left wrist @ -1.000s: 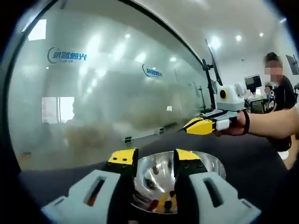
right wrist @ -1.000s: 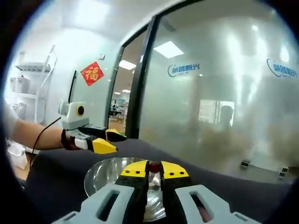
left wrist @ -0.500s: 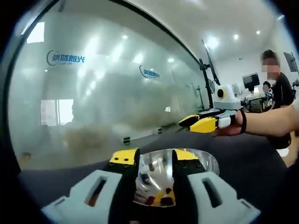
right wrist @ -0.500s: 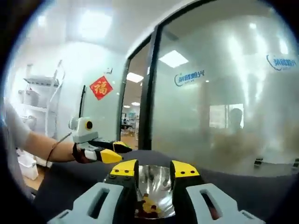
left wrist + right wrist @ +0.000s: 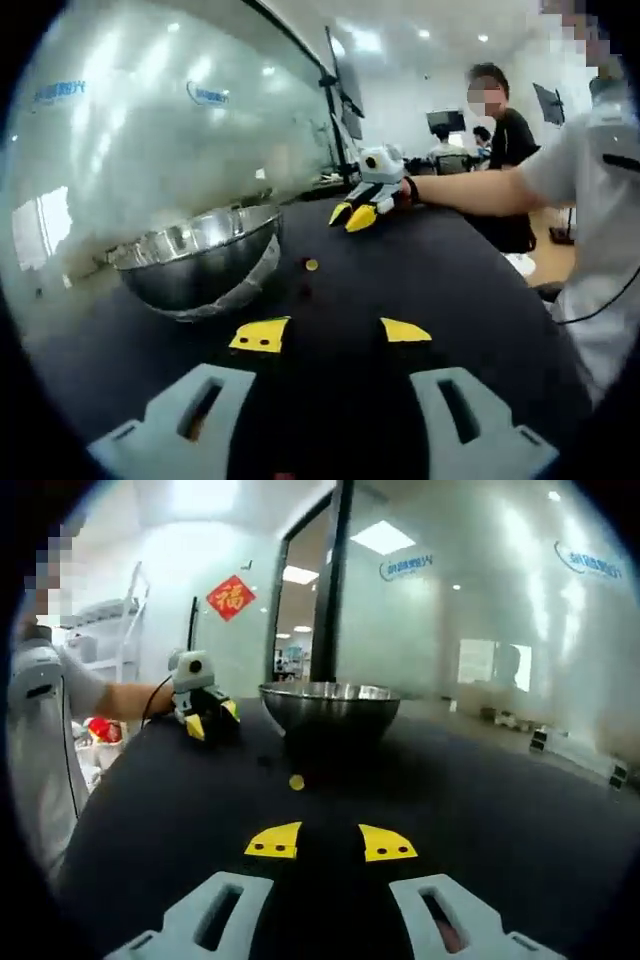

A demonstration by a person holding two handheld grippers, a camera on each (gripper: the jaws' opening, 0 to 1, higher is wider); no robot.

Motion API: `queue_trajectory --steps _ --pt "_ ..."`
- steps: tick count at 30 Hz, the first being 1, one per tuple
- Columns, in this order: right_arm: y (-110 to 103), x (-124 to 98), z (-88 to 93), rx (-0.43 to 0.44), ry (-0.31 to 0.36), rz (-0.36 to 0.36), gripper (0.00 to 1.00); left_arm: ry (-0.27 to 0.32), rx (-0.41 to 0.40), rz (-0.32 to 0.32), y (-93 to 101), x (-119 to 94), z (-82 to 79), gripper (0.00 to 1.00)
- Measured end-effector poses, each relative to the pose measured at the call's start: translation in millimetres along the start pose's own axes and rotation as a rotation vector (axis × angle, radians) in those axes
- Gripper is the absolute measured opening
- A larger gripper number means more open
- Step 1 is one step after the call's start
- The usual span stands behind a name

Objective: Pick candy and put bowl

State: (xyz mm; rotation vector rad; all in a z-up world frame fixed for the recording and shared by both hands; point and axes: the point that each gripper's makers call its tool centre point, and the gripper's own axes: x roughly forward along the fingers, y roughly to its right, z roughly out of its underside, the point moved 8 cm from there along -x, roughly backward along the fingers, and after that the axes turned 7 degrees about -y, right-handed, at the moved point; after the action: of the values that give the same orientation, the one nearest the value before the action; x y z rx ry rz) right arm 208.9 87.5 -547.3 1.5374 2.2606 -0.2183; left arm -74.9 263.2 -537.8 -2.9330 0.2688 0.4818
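Left gripper view looks along the left gripper [image 5: 332,334], whose two yellow-tipped jaws stand apart with nothing between them, low over a black tabletop [image 5: 430,270]. Beyond the tips, a small round yellow candy [image 5: 311,265] lies on the tabletop, just beside the base of a shiny round metal bowl [image 5: 200,258]. The bowl sits to the left of the candy in this view, its rim catching reflections; its inside cannot be seen from this low angle. Past the candy, farther from the bowl, the right gripper [image 5: 354,215] points down at the tabletop, its yellow tips apart, held by a person's hand [image 5: 402,190] with a bare forearm reaching in from the right. Behind the bowl stands a frosted glass wall [image 5: 150,120].

Right gripper view looks along the right gripper [image 5: 331,841], jaws apart and empty, close above the same tabletop [image 5: 500,800]. Ahead of its tips lies the candy [image 5: 296,782], in front of the bowl [image 5: 330,710] and apart from it. To the left of the bowl, the left gripper [image 5: 212,721] hangs near the tabletop, held by a hand [image 5: 162,697]. A red paper decoration [image 5: 230,597] hangs on the wall behind the bowl.
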Motion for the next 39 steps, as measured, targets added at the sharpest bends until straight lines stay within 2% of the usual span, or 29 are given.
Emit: queue_trajectory --steps 2,4,5,8,11,16,18,23,26,39 --pt "-3 8 5.9 -0.028 -0.066 -0.038 0.16 -0.046 0.014 -0.016 -3.5 16 4.9 0.22" --pt "1 12 0.4 -0.018 -0.06 -0.038 0.15 -0.09 0.044 0.007 3.5 25 6.4 0.2" --pt "3 17 0.3 -0.015 -0.07 -0.041 0.15 -0.045 0.032 0.01 -2.0 29 1.0 0.19" --pt "5 30 -3.1 0.001 -0.061 -0.043 0.15 -0.056 0.028 -0.014 -3.0 39 -1.6 0.19" --pt "5 44 -9.5 -0.024 -0.048 -0.051 0.13 -0.043 0.037 -0.013 -3.5 49 -4.5 0.19" --pt "3 66 -19.3 -0.039 -0.043 -0.1 0.13 -0.043 0.021 -0.006 1.7 63 -9.6 0.19" --pt "2 74 -22.7 -0.047 -0.041 -0.118 0.13 -0.05 0.011 -0.002 -5.0 71 -10.2 0.18" --pt "-4 87 -28.8 -0.066 -0.038 -0.132 0.08 -0.053 0.033 0.035 5.8 72 -10.1 0.05" --pt "-6 89 -29.4 -0.09 -0.03 -0.126 0.05 -0.052 0.031 0.041 7.8 71 -9.4 0.04" --pt "-6 86 -28.4 -0.091 -0.021 -0.096 0.04 -0.046 0.043 0.049 3.9 73 -8.2 0.03"
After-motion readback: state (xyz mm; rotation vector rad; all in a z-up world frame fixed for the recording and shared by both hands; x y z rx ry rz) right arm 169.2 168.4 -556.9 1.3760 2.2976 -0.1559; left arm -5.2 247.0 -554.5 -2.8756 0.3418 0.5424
